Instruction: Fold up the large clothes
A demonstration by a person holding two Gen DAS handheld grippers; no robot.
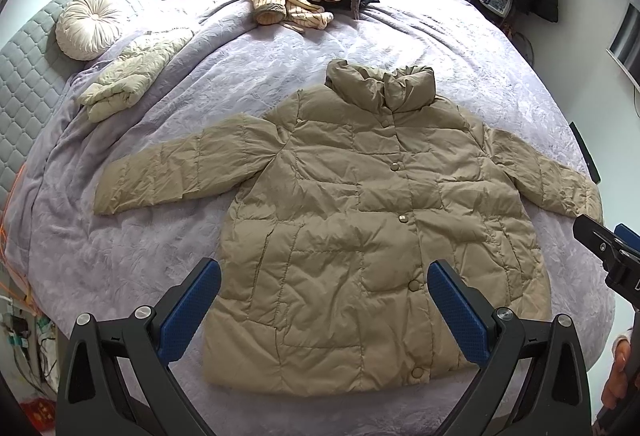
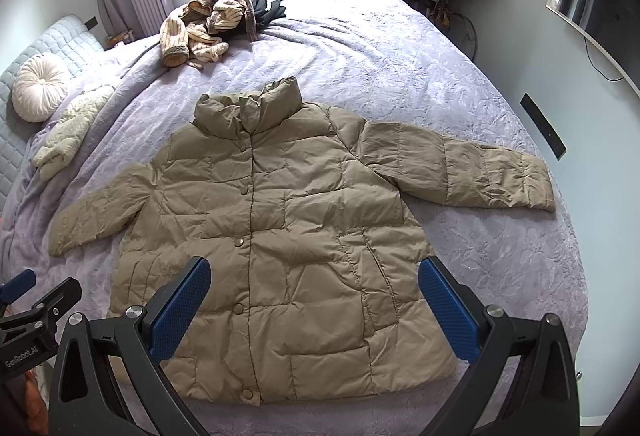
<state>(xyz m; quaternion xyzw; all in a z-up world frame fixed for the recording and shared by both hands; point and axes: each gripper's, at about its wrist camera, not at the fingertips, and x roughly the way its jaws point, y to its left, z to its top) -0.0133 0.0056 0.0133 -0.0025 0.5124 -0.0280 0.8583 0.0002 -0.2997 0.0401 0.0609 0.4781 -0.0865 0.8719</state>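
Left wrist view: the left gripper (image 1: pixel 324 300) hangs spread wide and empty above the hem of the khaki puffer jacket (image 1: pixel 352 220), which lies flat, buttoned, sleeves outstretched.

Right wrist view: the right gripper (image 2: pixel 314 300) is likewise spread, empty. Folding looks unstarted.

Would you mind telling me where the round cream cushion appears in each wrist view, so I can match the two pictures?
Left wrist view: the round cream cushion sits upper left, against the quilted headboard.
Right wrist view: the cushion sits at the far left edge, about a third of the way down.
Shared landmark: the khaki puffer jacket spread flat on the bed.
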